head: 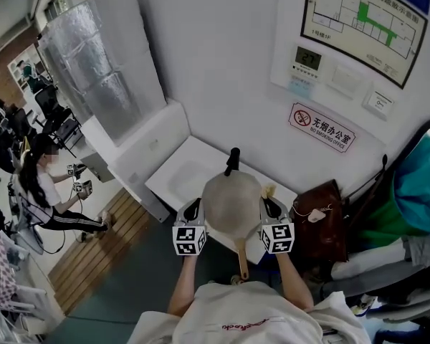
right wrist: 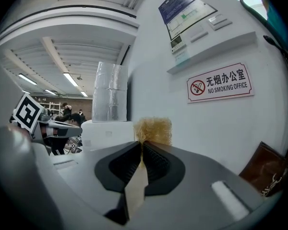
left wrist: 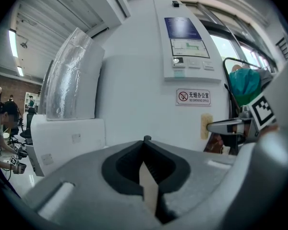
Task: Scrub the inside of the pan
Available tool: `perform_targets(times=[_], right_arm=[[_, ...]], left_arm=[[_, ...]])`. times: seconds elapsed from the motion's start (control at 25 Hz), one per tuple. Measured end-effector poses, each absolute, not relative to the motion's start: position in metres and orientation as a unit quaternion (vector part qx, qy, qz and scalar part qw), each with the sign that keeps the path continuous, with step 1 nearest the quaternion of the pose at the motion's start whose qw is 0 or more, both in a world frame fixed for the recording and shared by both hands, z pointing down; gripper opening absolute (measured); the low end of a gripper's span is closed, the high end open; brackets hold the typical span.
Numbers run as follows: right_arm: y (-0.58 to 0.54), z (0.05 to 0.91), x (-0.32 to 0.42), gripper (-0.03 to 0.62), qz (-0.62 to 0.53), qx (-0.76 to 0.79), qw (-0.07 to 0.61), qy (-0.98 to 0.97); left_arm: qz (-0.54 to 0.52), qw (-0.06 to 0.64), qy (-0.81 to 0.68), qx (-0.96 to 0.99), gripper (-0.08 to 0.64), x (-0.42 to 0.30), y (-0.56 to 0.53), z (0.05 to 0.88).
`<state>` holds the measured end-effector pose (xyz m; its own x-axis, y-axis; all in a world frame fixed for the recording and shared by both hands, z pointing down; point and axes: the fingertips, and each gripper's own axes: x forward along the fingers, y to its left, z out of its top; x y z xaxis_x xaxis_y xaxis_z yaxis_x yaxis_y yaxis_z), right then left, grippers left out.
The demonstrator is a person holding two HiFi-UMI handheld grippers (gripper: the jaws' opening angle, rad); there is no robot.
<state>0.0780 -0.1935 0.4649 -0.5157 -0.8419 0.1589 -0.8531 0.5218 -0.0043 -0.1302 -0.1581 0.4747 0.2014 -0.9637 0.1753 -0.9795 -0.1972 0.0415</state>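
A round grey pan lies on the white table right in front of me. Its wooden handle points back at me, and a black handle-like piece sticks out at its far side. My left gripper hangs at the pan's left rim and is shut, with nothing visible between its fingers. At the pan's right rim, my right gripper is shut on a yellowish scrubber that sticks out past its tips. The scrubber also shows in the left gripper view. Neither gripper view shows the pan.
A foil-wrapped duct rises at the table's left end. A no-smoking sign and a control panel hang on the wall behind. A brown bag stands right of the pan. A person with grippers stands at the far left.
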Motion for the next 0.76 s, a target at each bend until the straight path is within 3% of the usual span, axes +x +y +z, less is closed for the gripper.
perform_targets(times=[0.76], right_arm=[[-0.193,0.467,0.074,0.023,0.042,0.499,0.078,-0.862]], left_arm=[[0.055,0.082,-0.621,0.778,0.000,-0.135,-0.159,0.483]])
